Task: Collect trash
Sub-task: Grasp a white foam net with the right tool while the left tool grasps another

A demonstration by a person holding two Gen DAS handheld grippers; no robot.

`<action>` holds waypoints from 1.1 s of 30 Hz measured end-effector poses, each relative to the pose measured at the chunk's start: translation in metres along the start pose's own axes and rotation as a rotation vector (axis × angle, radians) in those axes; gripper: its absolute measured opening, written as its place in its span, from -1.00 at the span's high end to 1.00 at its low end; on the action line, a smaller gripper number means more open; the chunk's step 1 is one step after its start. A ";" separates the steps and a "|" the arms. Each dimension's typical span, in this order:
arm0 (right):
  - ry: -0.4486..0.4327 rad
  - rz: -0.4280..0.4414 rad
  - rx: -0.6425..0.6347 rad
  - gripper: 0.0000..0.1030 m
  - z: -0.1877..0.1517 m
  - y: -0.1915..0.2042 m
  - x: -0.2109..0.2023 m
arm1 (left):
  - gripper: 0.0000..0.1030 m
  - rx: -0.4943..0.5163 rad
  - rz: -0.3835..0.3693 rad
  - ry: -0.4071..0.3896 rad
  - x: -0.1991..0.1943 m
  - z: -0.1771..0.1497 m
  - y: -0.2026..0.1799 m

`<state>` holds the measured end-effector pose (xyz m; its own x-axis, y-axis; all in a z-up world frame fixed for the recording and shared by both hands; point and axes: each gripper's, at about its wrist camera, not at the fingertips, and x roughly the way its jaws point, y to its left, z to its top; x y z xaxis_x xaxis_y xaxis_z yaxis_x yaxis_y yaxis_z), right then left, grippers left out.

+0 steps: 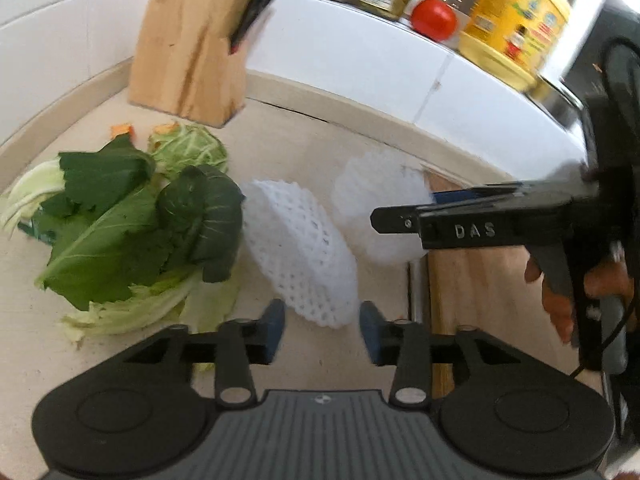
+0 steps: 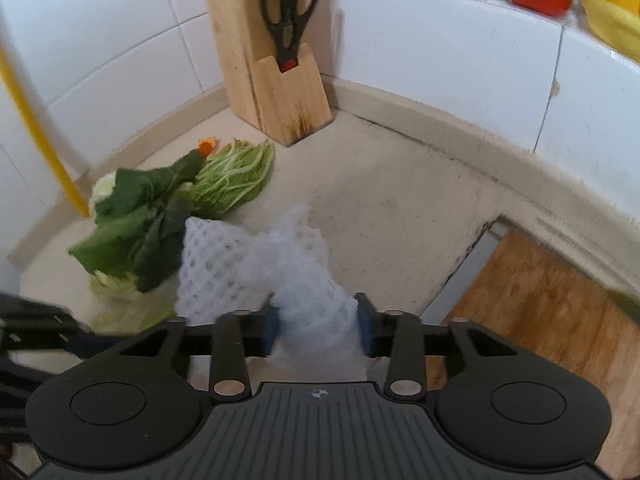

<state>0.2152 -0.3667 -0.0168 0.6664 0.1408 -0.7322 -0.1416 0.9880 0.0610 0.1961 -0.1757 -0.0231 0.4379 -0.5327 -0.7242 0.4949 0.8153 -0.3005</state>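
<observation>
Two white foam fruit nets and a pile of leafy vegetable scraps [image 1: 132, 224] lie on a beige counter. One foam net [image 1: 300, 256] lies just ahead of my open left gripper [image 1: 322, 330], its near end between the blue pads. My right gripper [image 2: 318, 330] is shut on the second foam net [image 2: 308, 288] and holds it above the counter; this net also shows in the left wrist view [image 1: 372, 208], blurred, with the right gripper [image 1: 404, 222] beside it. The resting net [image 2: 212, 264] shows in the right wrist view next to the greens [image 2: 152, 224].
A wooden knife block [image 2: 272, 76] with scissors stands in the corner. A small orange scrap [image 2: 207, 146] lies behind the greens. A wooden board [image 2: 540, 304] sits at the right. A shelf above holds a tomato [image 1: 434, 20], jars and a yellow oil bottle [image 1: 516, 20].
</observation>
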 end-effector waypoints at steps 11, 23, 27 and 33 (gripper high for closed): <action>-0.032 -0.049 -0.050 -0.66 0.017 -0.017 0.027 | -0.11 -0.098 0.017 0.021 0.058 0.026 -0.009; 0.013 -0.022 0.018 0.10 0.020 -0.021 0.053 | 0.66 -0.043 0.094 0.013 0.064 0.024 -0.012; 0.009 0.003 0.022 0.23 0.012 -0.012 0.033 | 0.71 -0.033 0.071 -0.013 0.043 0.014 -0.012; -0.005 0.027 0.039 0.27 -0.011 0.007 -0.004 | 0.72 -0.022 0.059 -0.054 0.000 -0.014 -0.007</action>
<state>0.2034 -0.3607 -0.0212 0.6661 0.1672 -0.7269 -0.1308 0.9856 0.1068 0.1820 -0.1779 -0.0302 0.5060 -0.4950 -0.7064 0.4512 0.8499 -0.2723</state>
